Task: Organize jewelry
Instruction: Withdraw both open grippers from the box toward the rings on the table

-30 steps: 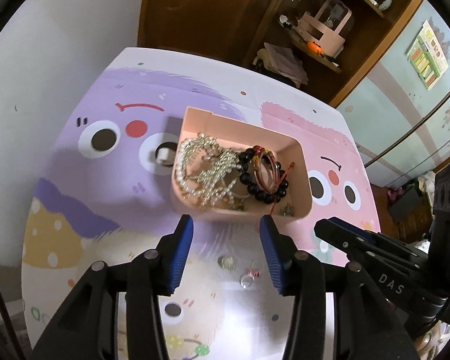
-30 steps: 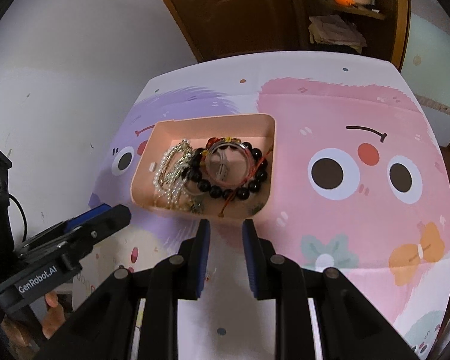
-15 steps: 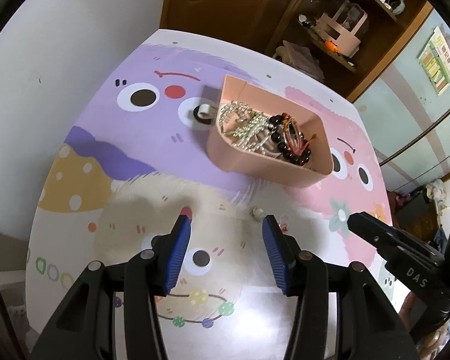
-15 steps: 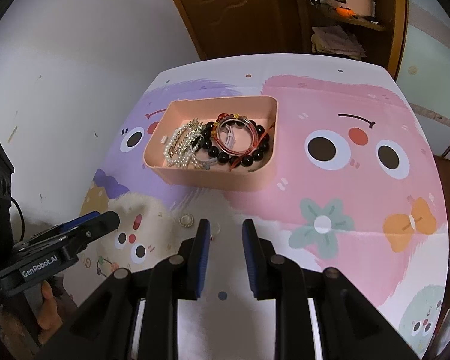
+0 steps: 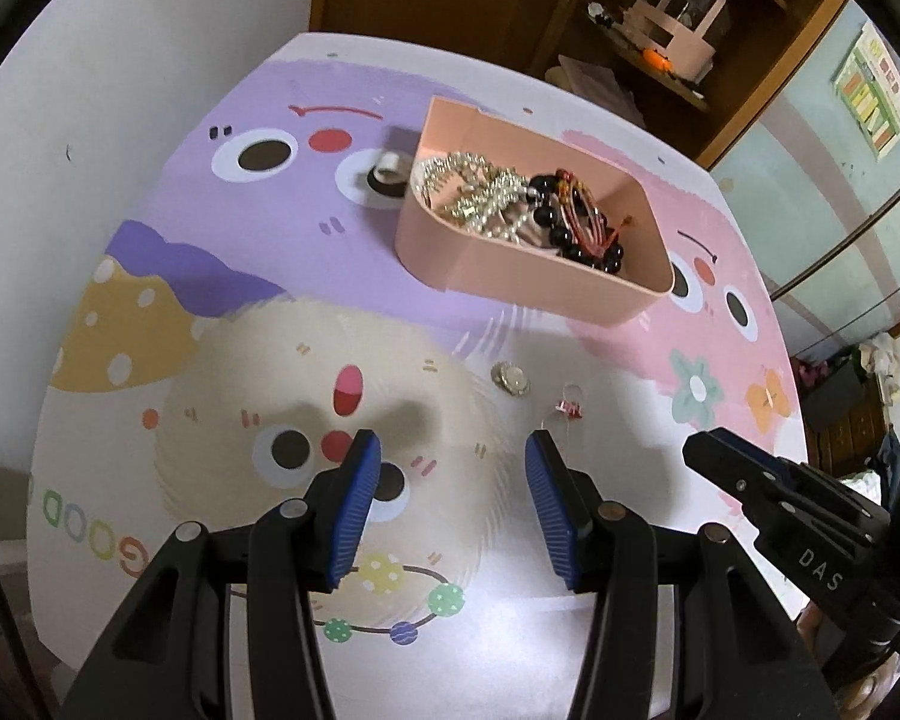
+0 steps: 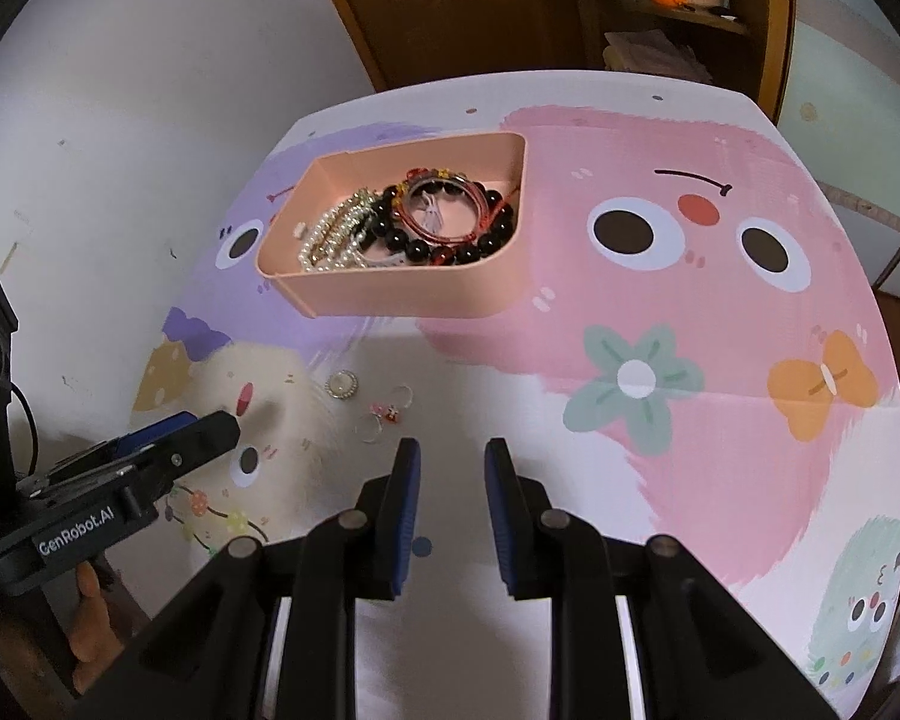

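Pick-up stage: small silver rings [image 6: 384,414] lie loose on the bench before the pink plastic tray [image 6: 390,294] of bracelets. Left gripper [image 5: 453,450] jaws wide, right gripper [image 6: 452,462] jaws narrowly parted, both empty. Next, close on one ring.

Bare mat [image 6: 660,480] nr rings [image 6: 384,414]; tray [image 6: 390,294] behind

tray [image 5: 510,267]: matt plastic | beads [image 6: 417,246]: glossy | ring [image 6: 341,386]: maybe metal
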`<move>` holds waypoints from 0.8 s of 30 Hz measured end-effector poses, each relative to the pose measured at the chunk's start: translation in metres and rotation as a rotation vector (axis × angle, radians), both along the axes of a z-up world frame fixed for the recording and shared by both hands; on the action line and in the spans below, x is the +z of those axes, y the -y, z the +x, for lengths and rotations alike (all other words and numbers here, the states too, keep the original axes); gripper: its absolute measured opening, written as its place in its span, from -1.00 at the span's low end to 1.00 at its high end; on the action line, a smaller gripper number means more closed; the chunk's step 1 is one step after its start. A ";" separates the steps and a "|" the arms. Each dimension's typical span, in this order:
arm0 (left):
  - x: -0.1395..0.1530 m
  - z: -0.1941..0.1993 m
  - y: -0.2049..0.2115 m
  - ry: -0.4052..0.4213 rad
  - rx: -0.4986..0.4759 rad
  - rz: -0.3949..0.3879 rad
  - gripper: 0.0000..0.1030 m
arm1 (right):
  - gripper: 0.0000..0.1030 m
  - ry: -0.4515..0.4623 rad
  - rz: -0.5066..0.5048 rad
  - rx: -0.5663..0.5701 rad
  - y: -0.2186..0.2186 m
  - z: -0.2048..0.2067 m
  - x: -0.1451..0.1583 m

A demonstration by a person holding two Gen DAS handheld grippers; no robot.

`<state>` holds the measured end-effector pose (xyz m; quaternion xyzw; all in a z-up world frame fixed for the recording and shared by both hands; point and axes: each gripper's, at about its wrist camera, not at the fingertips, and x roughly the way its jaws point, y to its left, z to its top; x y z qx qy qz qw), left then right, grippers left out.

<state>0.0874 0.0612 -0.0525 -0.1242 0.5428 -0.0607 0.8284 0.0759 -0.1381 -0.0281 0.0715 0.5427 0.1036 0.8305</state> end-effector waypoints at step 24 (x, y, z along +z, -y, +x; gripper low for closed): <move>-0.033 0.019 0.017 -0.039 -0.046 0.029 -0.06 | -0.57 -0.026 -0.042 0.028 -0.011 0.001 -0.030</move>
